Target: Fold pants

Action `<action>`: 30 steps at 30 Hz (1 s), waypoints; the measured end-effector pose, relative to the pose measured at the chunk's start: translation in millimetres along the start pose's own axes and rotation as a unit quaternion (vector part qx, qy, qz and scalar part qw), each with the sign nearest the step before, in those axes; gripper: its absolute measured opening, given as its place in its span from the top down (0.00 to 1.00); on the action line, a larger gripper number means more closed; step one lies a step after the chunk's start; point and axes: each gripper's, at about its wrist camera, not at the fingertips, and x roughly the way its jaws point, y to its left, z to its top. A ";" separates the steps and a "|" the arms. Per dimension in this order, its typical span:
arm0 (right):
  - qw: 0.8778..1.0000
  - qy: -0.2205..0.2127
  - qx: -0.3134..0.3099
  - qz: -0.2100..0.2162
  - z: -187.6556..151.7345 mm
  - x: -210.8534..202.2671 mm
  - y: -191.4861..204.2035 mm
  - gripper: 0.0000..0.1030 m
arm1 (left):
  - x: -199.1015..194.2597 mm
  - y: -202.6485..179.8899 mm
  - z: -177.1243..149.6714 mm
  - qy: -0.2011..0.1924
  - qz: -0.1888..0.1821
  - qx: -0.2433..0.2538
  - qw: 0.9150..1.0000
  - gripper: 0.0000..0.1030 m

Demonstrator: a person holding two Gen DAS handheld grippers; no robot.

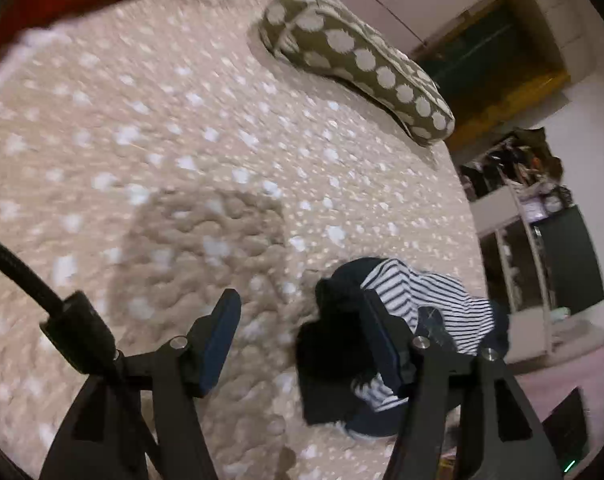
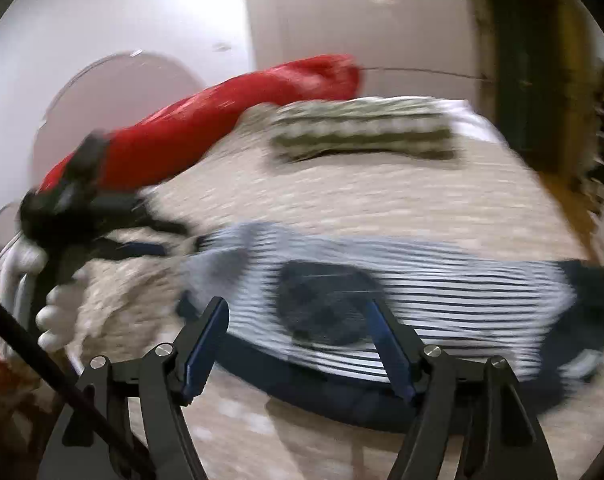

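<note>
The pants (image 2: 442, 292) are striped white and navy with dark navy trim, lying bunched on the beige dotted bedspread (image 2: 382, 200). In the left wrist view they (image 1: 430, 296) sit at the lower right, near the bed's edge. My left gripper (image 1: 302, 320) is open and empty above the bedspread (image 1: 181, 120), its right finger in front of the pants. My right gripper (image 2: 297, 328) is open and empty, just in front of the pants. The left gripper (image 2: 81, 208) shows blurred at the left of the right wrist view.
An olive pillow with white dots (image 1: 354, 56) lies at the head of the bed, also in the right wrist view (image 2: 362, 132). A red cushion (image 2: 221, 120) lies behind it. Shelves with clutter (image 1: 534, 220) stand beside the bed. A dark doorway (image 2: 526, 80) is at the far right.
</note>
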 end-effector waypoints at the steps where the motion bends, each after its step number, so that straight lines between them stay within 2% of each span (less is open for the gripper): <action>1: 1.000 0.009 -0.011 0.010 -1.2 13.7 14.5 0.27 | 8.4 -0.6 4.5 0.011 -0.010 0.007 1.000 0.41; 3: 0.999 0.021 -0.035 0.018 -3.8 36.6 38.3 0.27 | 20.0 -3.4 9.6 0.030 -0.024 0.015 0.999 0.40; 6: 0.996 0.026 -0.079 -0.004 -7.7 66.8 65.4 0.27 | 35.1 -8.5 15.7 0.053 -0.056 0.027 0.997 0.35; 10: 0.995 0.042 -0.094 -0.012 -15.8 91.1 80.2 0.24 | 44.7 -12.3 17.6 0.083 -0.095 0.029 0.992 0.35; 12: 0.994 0.038 -0.101 -0.022 -17.8 93.3 83.0 0.26 | 47.9 -15.3 15.5 0.092 -0.104 0.036 0.990 0.56; 13: 0.994 0.040 -0.098 -0.025 -17.4 94.6 82.7 0.42 | 53.6 -18.5 12.8 0.105 -0.100 0.040 0.989 0.77; 14: 0.995 0.039 -0.090 -0.031 -16.0 94.9 80.4 0.54 | 56.1 -19.9 11.8 0.108 -0.094 0.040 0.989 0.78; 15: 0.995 0.039 -0.084 -0.036 -14.3 94.5 80.7 0.73 | 56.9 -22.2 10.4 0.104 -0.084 0.042 0.990 0.78; 16: 0.996 0.040 -0.071 -0.036 -11.4 94.1 76.7 0.82 | 56.3 -25.7 9.5 0.101 -0.078 0.042 0.991 0.78; 20: 1.000 0.024 -0.014 -0.013 -1.6 76.1 59.5 0.84 | 45.8 -43.7 10.1 0.091 -0.076 0.040 0.992 0.78; 24: 0.999 -0.007 0.032 0.000 6.3 50.2 40.9 0.84 | 41.8 -85.4 10.1 0.089 -0.076 0.067 0.991 0.78; 30: 0.988 -0.046 0.149 0.005 2.0 4.7 -22.2 0.84 | 62.5 -168.8 -7.5 0.110 -0.082 0.139 0.981 0.75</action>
